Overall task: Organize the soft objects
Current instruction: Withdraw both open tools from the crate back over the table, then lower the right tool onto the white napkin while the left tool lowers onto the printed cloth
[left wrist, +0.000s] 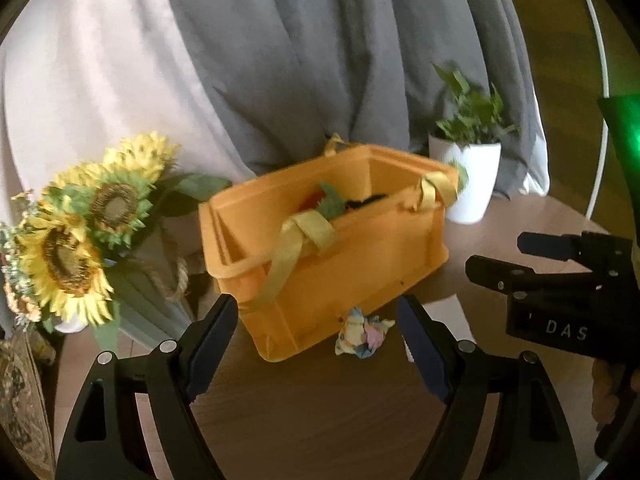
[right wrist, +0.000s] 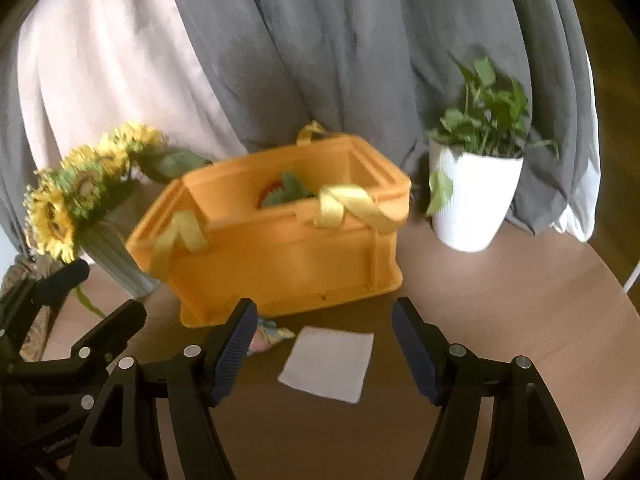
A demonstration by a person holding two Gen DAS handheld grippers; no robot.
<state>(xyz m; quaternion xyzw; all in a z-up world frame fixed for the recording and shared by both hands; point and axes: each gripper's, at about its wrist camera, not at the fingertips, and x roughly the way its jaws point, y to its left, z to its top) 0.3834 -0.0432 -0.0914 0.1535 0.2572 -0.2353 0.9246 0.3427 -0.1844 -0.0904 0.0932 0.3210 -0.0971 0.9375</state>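
Hovering with jaws spread wide and empty: left gripper (left wrist: 318, 334) and right gripper (right wrist: 324, 344), both facing the crate (right wrist: 288, 256). Lying just in front of the crate, on the table (right wrist: 500, 320): a crumpled pastel cloth (left wrist: 364, 338), touching or nearly touching its wall, and a flat white cloth (right wrist: 328, 364) beside it. Sitting already inside the crate: green and red soft items, blurred. Probably picking next; pinching the crumpled cloth at its raised folds, lifting clear of the rim, avoiding the yellow straps (right wrist: 348, 204). Flanking the crate: sunflowers (left wrist: 72, 240) left, plant (right wrist: 476, 176) right.
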